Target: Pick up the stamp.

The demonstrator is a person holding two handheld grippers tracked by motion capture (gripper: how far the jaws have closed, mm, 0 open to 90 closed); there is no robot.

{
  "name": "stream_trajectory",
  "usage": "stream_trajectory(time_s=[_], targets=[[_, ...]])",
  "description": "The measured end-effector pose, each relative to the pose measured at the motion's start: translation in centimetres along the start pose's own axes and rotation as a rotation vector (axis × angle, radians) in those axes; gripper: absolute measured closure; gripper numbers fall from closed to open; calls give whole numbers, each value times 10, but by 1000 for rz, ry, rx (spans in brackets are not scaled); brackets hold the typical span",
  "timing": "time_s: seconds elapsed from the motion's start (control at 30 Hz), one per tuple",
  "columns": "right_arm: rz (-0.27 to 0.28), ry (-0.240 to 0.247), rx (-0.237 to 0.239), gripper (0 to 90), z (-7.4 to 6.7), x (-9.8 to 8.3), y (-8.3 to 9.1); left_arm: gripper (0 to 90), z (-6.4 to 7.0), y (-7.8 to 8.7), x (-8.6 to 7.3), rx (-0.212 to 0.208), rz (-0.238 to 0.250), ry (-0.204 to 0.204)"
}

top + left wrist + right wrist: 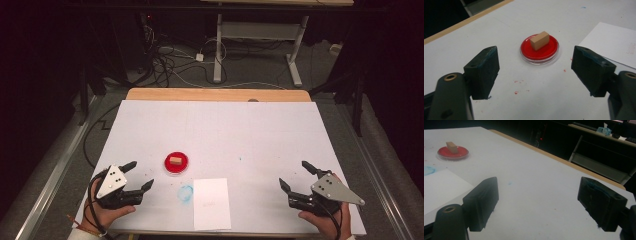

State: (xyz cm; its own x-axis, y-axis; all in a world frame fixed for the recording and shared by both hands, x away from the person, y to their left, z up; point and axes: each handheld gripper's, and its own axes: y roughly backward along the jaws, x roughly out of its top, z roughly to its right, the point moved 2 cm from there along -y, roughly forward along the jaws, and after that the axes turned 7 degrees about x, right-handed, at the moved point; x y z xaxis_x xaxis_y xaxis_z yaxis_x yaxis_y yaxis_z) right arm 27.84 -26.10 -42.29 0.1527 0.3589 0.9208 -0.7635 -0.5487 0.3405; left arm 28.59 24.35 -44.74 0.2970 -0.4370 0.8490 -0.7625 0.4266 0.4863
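Both grippers (141,176) (291,174) wide, empty; small tan block (539,40) lying in round red dish (549,51).

white table cover (260,130) with wooden edge at the far side, white paper sheet (212,203) at the near edge, blue smudge (185,193) just left of it, cables (170,65) on the far floor, grey desk frame (260,35) beyond
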Motion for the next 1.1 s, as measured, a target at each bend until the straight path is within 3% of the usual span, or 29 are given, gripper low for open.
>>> stream_trajectory(time_s=[0.2, 0.43, 0.67, 0.93, 1.1], targets=[[-32, 6, -2, 187, 0, -2, -2, 231, 1, -5, -1, -12, -43, -10], [-61, 25, 27, 190, -2, -3, -8, 221, 1, -9, -6, -17, -114, -62], [-63, 24, 67, 169, -3, -6, -12, 227, 0, -11, -6, -30, -140, -70], [-62, 44, 61, 175, -6, -4, -12, 239, -3, -9, -6, -31, -136, -72], [-69, 47, 75, 176, -8, -5, -14, 261, -3, -12, -6, -44, -187, -97]])
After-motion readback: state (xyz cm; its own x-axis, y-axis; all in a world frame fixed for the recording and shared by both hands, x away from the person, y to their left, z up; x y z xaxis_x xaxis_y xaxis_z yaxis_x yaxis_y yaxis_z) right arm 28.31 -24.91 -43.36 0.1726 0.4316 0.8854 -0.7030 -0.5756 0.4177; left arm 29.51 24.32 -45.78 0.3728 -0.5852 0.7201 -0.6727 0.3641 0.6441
